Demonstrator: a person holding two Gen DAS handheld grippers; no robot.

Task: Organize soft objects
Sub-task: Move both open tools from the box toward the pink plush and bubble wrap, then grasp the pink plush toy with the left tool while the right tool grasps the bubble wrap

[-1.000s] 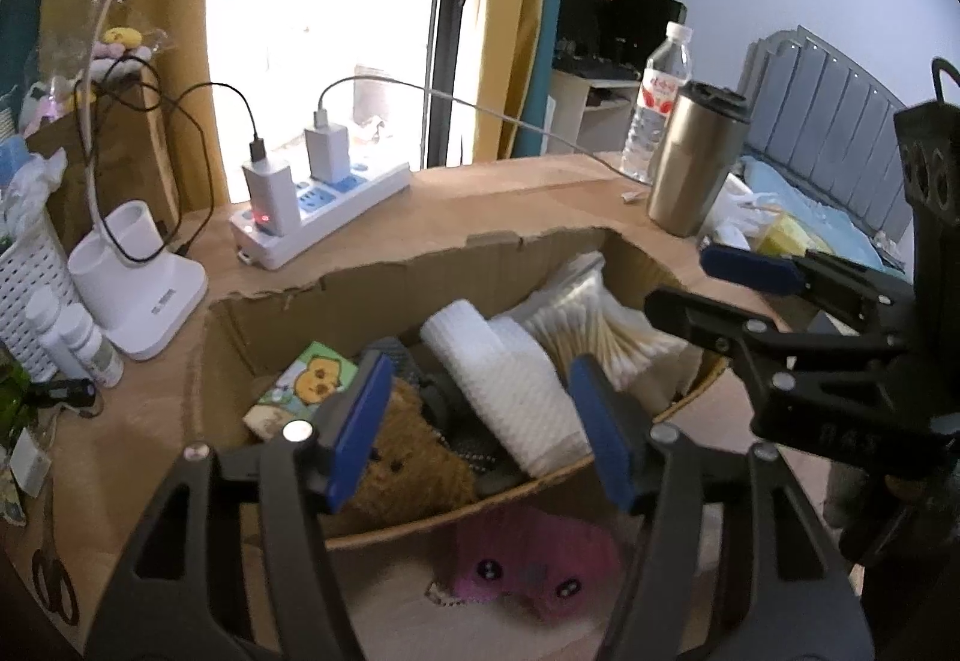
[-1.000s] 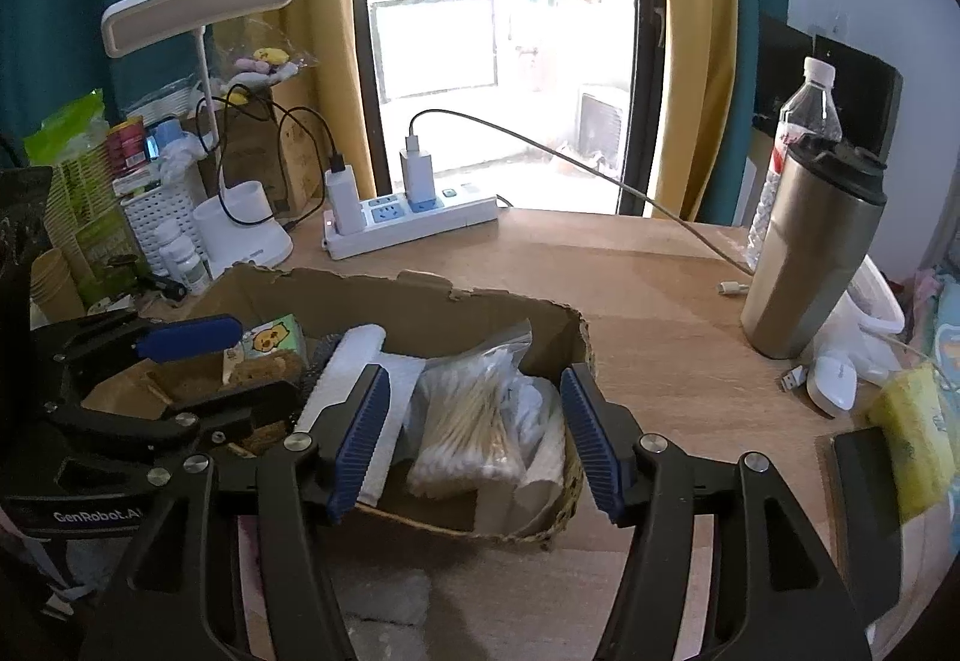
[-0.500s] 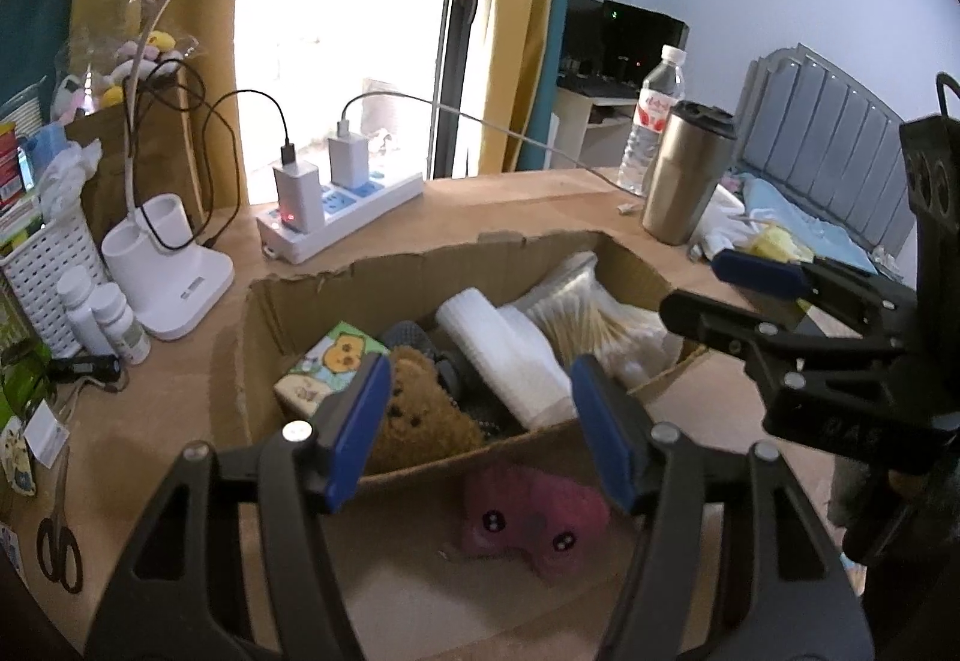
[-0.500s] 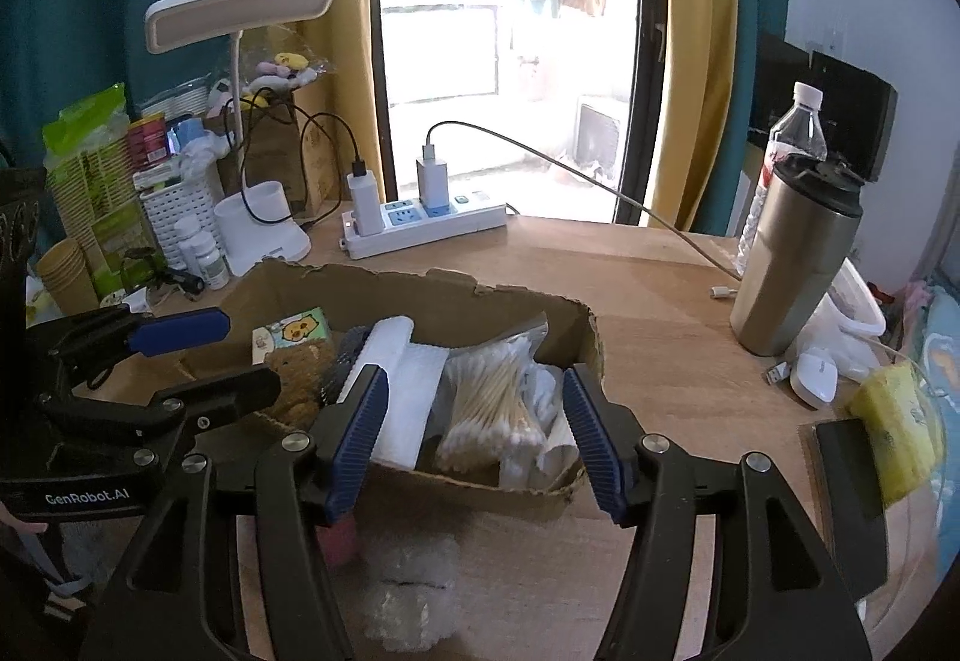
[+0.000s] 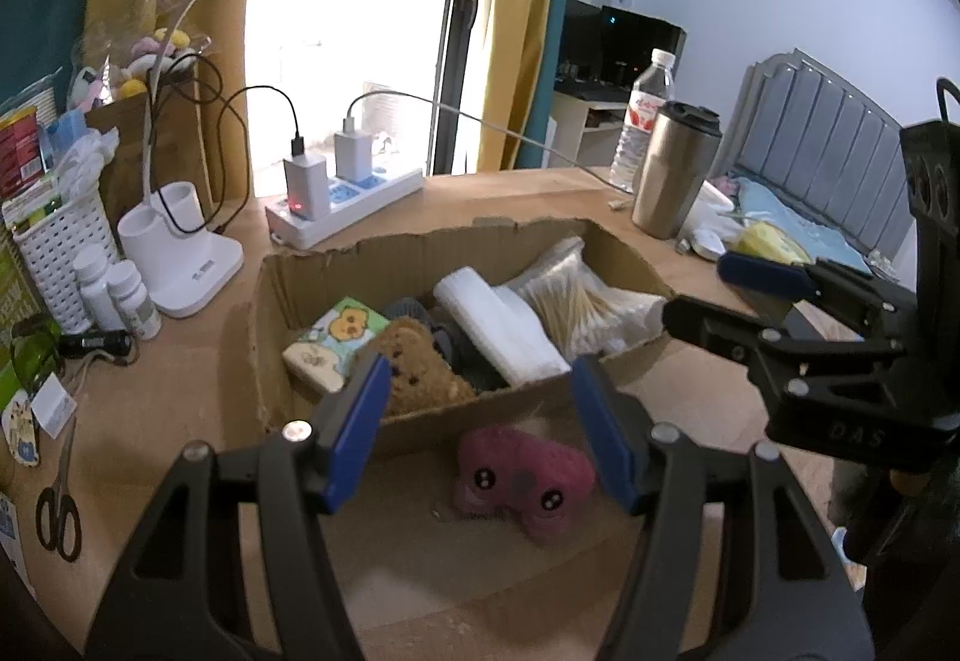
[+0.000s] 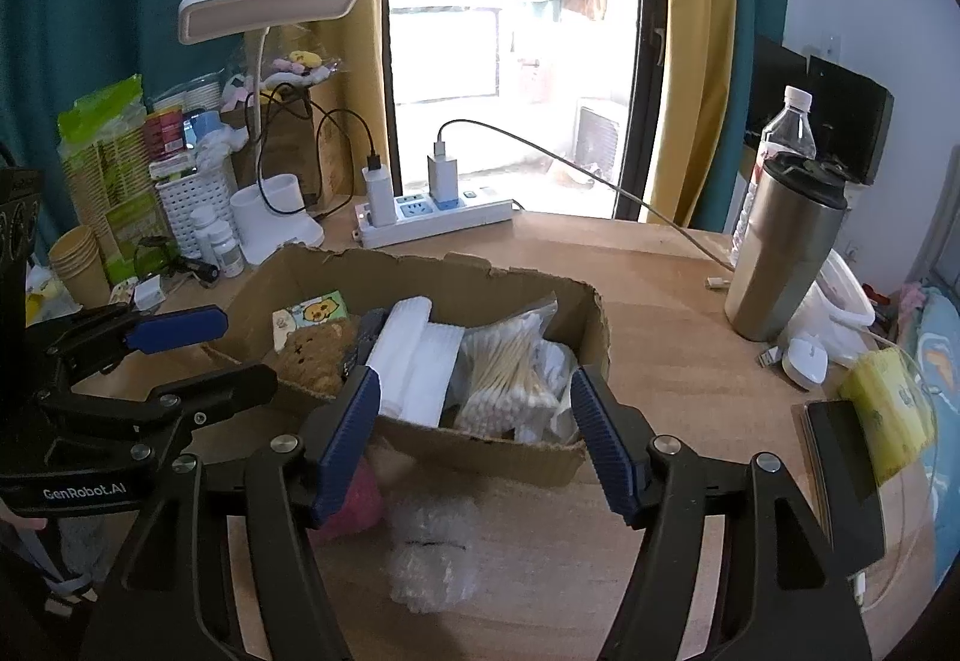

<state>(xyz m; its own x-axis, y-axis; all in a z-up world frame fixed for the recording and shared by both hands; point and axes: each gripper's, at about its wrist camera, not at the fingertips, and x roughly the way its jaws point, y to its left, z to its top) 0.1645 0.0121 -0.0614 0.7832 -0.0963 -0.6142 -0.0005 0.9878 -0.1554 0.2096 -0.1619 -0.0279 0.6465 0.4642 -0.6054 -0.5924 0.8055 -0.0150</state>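
The box (image 5: 420,253) already holds a teddy bear (image 5: 420,367), while a pink plush (image 5: 522,475) waits outside before both grippers' empty, parted jaws.

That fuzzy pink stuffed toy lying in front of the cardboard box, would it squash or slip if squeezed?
The fuzzy pink stuffed toy looks plush, so it would probably squash rather than break. Its fuzzy surface likely grips well. It lies flat, so it is unlikely to roll.
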